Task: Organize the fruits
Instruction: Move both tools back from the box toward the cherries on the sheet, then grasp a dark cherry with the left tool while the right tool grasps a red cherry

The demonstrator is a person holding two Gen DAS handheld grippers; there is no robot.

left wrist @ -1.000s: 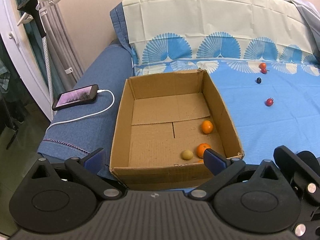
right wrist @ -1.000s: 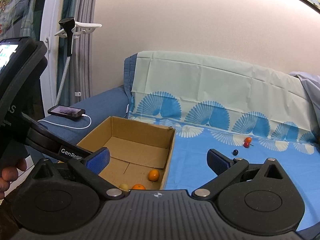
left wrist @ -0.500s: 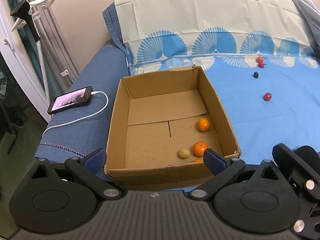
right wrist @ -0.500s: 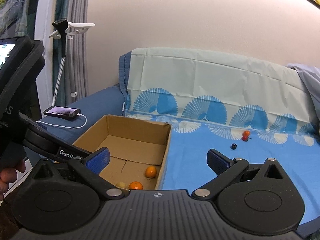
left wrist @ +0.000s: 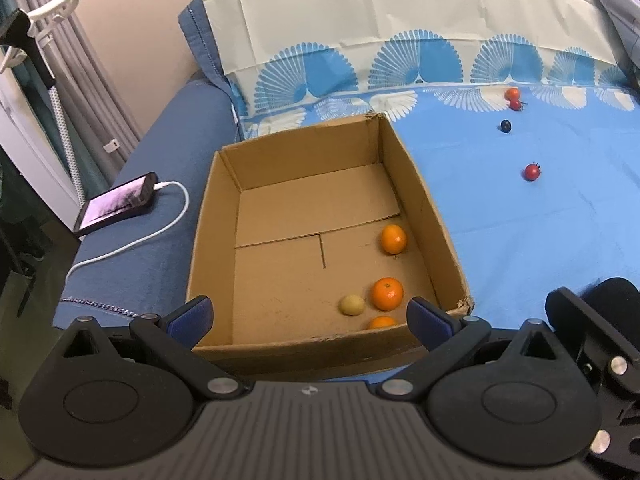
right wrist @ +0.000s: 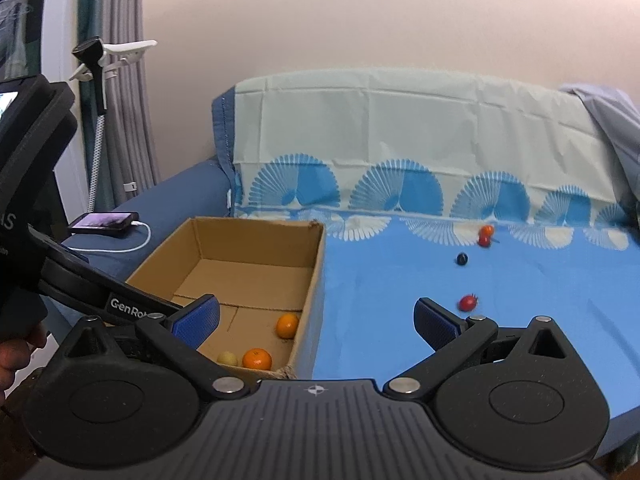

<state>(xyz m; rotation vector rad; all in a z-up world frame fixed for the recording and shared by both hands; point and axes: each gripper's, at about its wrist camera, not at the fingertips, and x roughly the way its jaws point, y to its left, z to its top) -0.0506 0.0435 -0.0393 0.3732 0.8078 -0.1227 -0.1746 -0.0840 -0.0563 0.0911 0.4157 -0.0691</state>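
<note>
Box (left wrist: 424, 208) lengthwise toward backrest (left wrist: 400, 20)

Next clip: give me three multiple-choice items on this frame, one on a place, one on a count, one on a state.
1. Where does the phone lie?
A. inside the box
B. on the dark blue cushion left of the box
C. on the light blue sheet

2. How many small fruits lie loose on the sheet?
A. four
B. one
C. seven

3. How do both grippers stand?
A. shut on an orange
B. shut on nothing
C. open, holding nothing

Key: 1 B, it lies plugged in beside the box. 2 A, three red and one dark. 3 C, the left gripper and right gripper have jaws apart with nothing between.
</note>
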